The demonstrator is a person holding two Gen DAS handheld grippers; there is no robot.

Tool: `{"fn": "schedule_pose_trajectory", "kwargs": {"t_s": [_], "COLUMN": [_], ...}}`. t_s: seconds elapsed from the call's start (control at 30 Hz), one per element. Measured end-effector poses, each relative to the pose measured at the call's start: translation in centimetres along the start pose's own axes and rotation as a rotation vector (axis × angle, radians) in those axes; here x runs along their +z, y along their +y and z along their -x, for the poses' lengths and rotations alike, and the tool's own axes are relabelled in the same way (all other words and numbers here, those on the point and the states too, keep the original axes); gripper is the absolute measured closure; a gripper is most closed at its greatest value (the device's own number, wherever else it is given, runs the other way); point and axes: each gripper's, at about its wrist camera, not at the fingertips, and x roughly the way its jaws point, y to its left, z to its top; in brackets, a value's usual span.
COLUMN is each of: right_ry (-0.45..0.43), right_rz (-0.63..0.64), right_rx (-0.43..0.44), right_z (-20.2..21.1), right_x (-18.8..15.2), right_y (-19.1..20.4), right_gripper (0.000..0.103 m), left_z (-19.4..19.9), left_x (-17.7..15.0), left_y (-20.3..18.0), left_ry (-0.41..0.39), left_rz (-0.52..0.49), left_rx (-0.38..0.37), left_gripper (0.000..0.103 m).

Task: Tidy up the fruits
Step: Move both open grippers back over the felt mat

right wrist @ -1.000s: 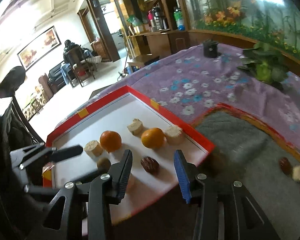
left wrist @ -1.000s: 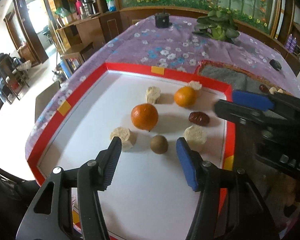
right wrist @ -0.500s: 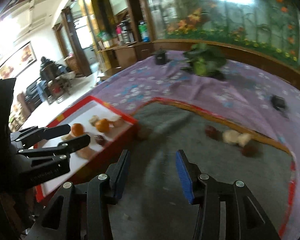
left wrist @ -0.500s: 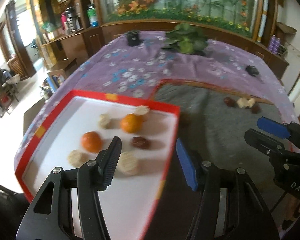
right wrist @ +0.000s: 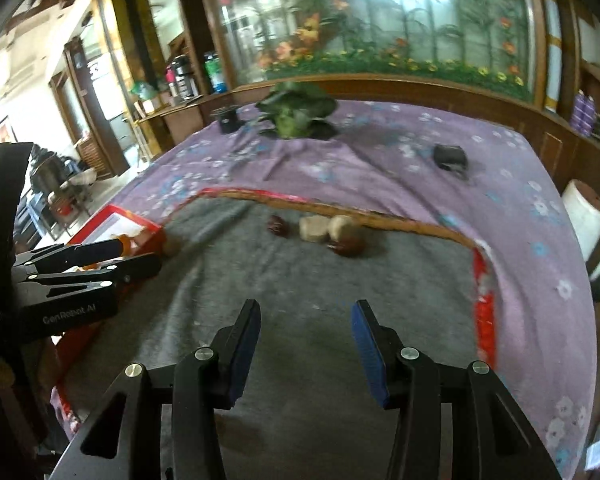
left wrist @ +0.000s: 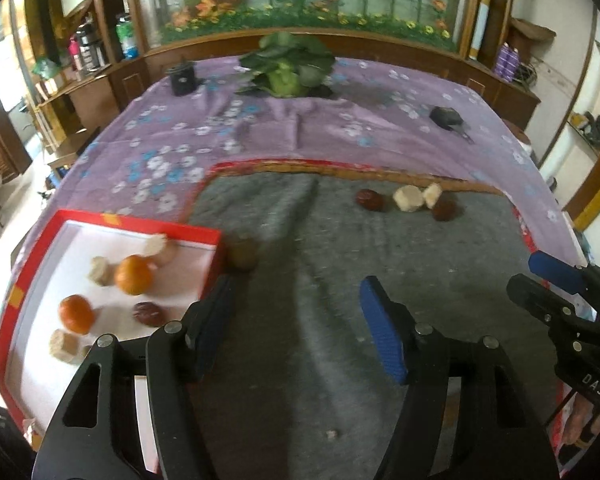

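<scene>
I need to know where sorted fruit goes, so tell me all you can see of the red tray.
The red tray is a shallow rectangular box with red walls, yellow tape patches and a white floor, seemingly cardboard. It lies flat at the table's left, on the purple flowered cloth beside the grey mat. Inside lie two oranges, pale chunks and a dark red fruit.

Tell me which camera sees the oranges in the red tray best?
The left wrist camera. It looks down into the red tray and shows both oranges whole. In the right wrist camera the tray sits far off, and the left gripper hides the oranges.
</scene>
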Motion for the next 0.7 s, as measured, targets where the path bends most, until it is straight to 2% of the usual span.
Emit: {"fn": "schedule_pose_trajectory", "kwargs": {"t_s": [0.1, 0.43, 0.6, 0.7], "right_ry": [-0.004, 0.015, 0.026, 0.025], "right_rz": [-0.027, -0.018, -0.032, -0.032], "right_rx": [0.000, 0.020, 0.032, 0.044], "right_z": [0.1, -1.2, -1.6, -1.8], "right_x": [0.0, -0.2, -0.4, -0.4], "right_y": [-1.1, -2.0, -2.9, -3.2], "right_gripper": [0.057, 0.057, 0.057, 0.057], "left_z": [-0.7, -4.8, -6.6, -7.4], "left_x": [0.6, 3.2, 4.6, 5.4], "left_y": [-1.1, -2.3, -2.8, -3.3], "left_ry": [0.014, 0.088, 0.091, 0.080], "left_rz": [-0.013, 0.042, 0.080, 0.052], "left_rx": [-0.022, -0.054, -0.049, -0.048], "left_gripper": [0.038, 0.038, 0.038, 0.038]}}
